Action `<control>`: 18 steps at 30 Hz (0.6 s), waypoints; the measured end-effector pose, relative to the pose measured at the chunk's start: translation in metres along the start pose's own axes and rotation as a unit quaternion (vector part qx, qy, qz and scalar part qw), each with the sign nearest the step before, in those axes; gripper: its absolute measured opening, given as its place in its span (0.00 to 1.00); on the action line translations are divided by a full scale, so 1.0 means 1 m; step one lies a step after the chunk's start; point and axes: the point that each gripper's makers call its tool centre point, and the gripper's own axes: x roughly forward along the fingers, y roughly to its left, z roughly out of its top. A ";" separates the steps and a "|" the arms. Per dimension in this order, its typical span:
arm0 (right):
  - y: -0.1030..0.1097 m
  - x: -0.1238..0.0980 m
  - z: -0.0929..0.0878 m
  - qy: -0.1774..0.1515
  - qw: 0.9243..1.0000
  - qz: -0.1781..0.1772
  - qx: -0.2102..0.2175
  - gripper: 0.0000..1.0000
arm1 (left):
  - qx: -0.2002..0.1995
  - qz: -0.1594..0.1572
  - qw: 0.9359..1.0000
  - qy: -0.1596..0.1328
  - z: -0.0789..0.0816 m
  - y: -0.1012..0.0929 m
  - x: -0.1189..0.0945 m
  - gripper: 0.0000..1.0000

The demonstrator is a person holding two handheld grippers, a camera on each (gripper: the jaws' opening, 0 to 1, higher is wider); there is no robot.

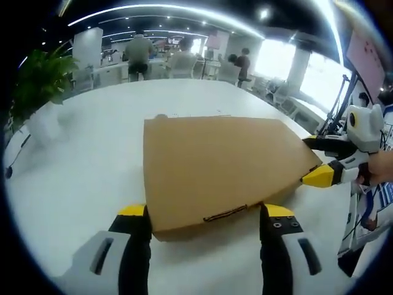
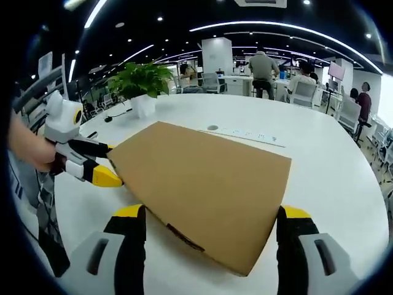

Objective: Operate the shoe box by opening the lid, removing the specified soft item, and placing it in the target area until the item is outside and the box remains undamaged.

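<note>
left hand-held gripper (image 1: 209,222): black jaws with yellow tips, spread wide, straddling the near edge of the box, gripping nothing.
right hand-held gripper (image 2: 210,226): same build, jaws wide apart at a box corner, nothing held.
flat brown cardboard shoe box (image 1: 221,169): matte, rectangular, lid closed, lying on the bench between both grippers.
smooth white round bench (image 1: 92,166): glossy.
green leafy potted plant (image 2: 141,80): far edge of the bench.

A large white table (image 2: 344,172) carried a potted green plant (image 2: 140,80) in a white pot near its far left edge in the right gripper view. A pale strip (image 2: 249,134) lay farther back on its top. Beyond the far edge, people (image 2: 264,66) sat and stood at office desks under ceiling light strips (image 2: 276,27).
</note>
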 end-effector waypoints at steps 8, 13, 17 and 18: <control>0.004 -0.004 -0.003 -0.006 1.000 0.002 0.012 0.88 | -0.002 0.000 1.000 0.002 -0.003 -0.001 -0.005 0.72; 0.002 -0.007 -0.021 0.024 1.000 -0.015 0.007 0.79 | -0.009 0.001 1.000 -0.001 -0.004 -0.001 -0.007 0.72; 0.005 -0.008 -0.018 0.017 1.000 -0.016 0.017 0.78 | -0.012 0.000 1.000 -0.001 -0.005 -0.001 -0.008 0.72; 0.005 -0.008 -0.016 0.019 1.000 -0.017 0.018 0.78 | -0.013 -0.001 1.000 -0.002 -0.004 -0.001 -0.008 0.72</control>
